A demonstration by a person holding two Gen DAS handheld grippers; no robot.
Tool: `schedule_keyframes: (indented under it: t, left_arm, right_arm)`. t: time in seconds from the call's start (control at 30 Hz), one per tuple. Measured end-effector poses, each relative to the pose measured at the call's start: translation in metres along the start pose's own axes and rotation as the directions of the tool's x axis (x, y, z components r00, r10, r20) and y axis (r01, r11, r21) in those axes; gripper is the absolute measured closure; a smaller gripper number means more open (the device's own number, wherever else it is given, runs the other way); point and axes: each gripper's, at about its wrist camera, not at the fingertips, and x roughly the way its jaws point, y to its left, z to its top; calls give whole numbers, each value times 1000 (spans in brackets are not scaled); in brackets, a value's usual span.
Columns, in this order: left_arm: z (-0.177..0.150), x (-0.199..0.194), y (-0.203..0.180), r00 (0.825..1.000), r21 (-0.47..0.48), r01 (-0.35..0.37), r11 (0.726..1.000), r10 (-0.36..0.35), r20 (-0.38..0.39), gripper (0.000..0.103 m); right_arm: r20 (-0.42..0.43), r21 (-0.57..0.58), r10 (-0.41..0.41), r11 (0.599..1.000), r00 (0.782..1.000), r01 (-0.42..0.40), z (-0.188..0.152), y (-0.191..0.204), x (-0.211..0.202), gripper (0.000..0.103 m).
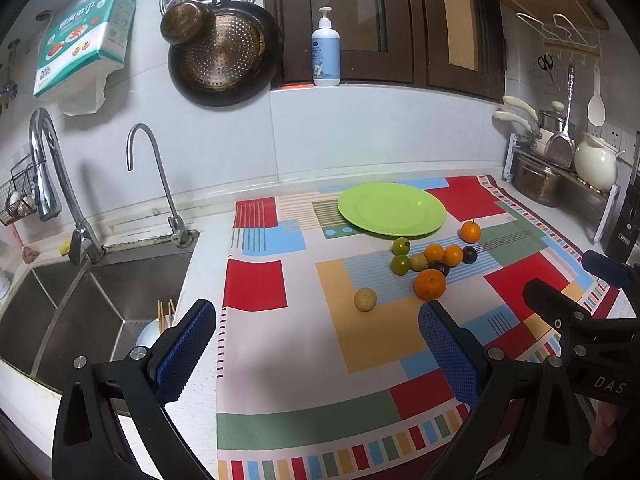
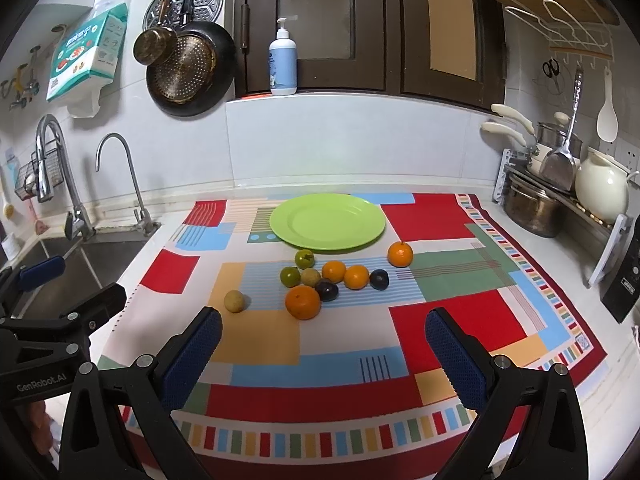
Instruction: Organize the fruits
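A green plate (image 1: 392, 209) (image 2: 327, 221) lies empty at the back of a patterned cloth (image 1: 280, 360) (image 2: 440, 320). In front of it sit several small fruits: oranges, with the largest one (image 1: 429, 284) (image 2: 303, 302) nearest, two green fruits (image 1: 401, 245) (image 2: 304, 258), two dark plums (image 1: 469, 255) (image 2: 379, 279), and a pale round fruit (image 1: 365, 299) (image 2: 234, 301) apart at the left. One orange (image 1: 470, 231) (image 2: 400, 254) sits apart at the right. My left gripper (image 1: 318, 344) is open and empty, short of the fruits. My right gripper (image 2: 324, 348) is open and empty, just short of the largest orange.
A steel sink (image 1: 80, 312) (image 2: 72, 264) with two taps lies left of the cloth. A dish rack with pots and a white kettle (image 1: 595, 162) (image 2: 602, 186) stands at the right. A soap bottle (image 1: 326, 50) (image 2: 283, 62) stands on the sill. Pans hang on the wall.
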Motion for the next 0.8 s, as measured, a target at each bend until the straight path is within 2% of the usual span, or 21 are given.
schedule_keyframes:
  t: [0.57, 0.8]
  left_arm:
    - [2, 5, 2, 1000, 7, 7, 1000, -7, -9, 0]
    - [4, 15, 1, 1000, 4, 6, 1000, -5, -20, 0]
  right_arm:
    - [-1, -2, 2, 1000, 1000, -2, 1, 2, 2, 1]
    - [-15, -12, 9, 1000, 1000, -10, 5, 3, 16, 1]
